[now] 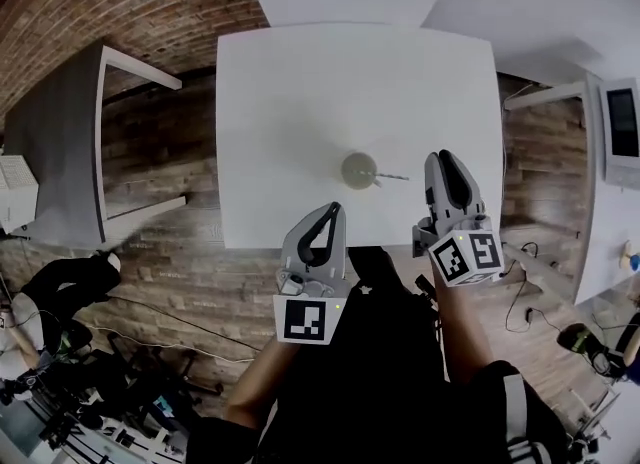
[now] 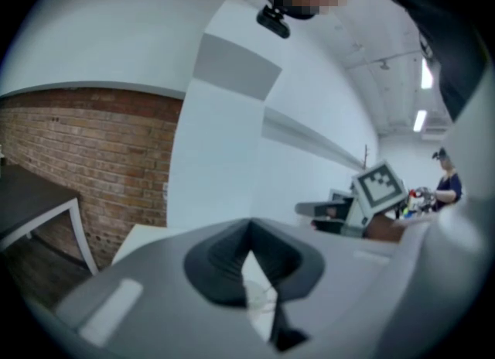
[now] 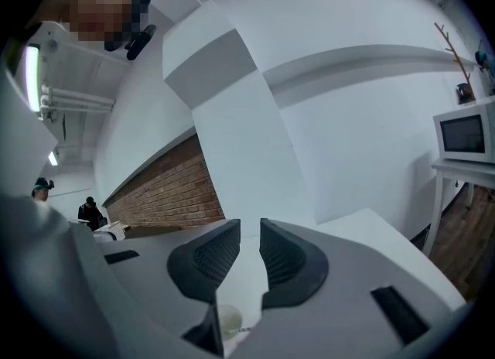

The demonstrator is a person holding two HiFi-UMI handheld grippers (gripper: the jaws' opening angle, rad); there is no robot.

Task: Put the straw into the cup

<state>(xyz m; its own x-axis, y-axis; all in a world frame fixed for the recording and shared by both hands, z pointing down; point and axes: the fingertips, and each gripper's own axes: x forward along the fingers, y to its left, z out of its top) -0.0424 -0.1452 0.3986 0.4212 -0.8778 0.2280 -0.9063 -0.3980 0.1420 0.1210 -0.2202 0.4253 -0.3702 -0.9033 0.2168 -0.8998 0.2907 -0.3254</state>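
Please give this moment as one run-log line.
stage: before grasp | left gripper: jaws shut, empty | right gripper: jaws slightly apart, empty | thin straw: lying on white table beside translucent round cup

A white table carries a clear cup, standing near the middle of its near edge. A thin straw seems to lie flat on the surface just right of the cup.

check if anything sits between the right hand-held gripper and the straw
Nothing visible does. The straw lies on the white table just right of the cup, and only bare tabletop shows between it and the right hand-held gripper.
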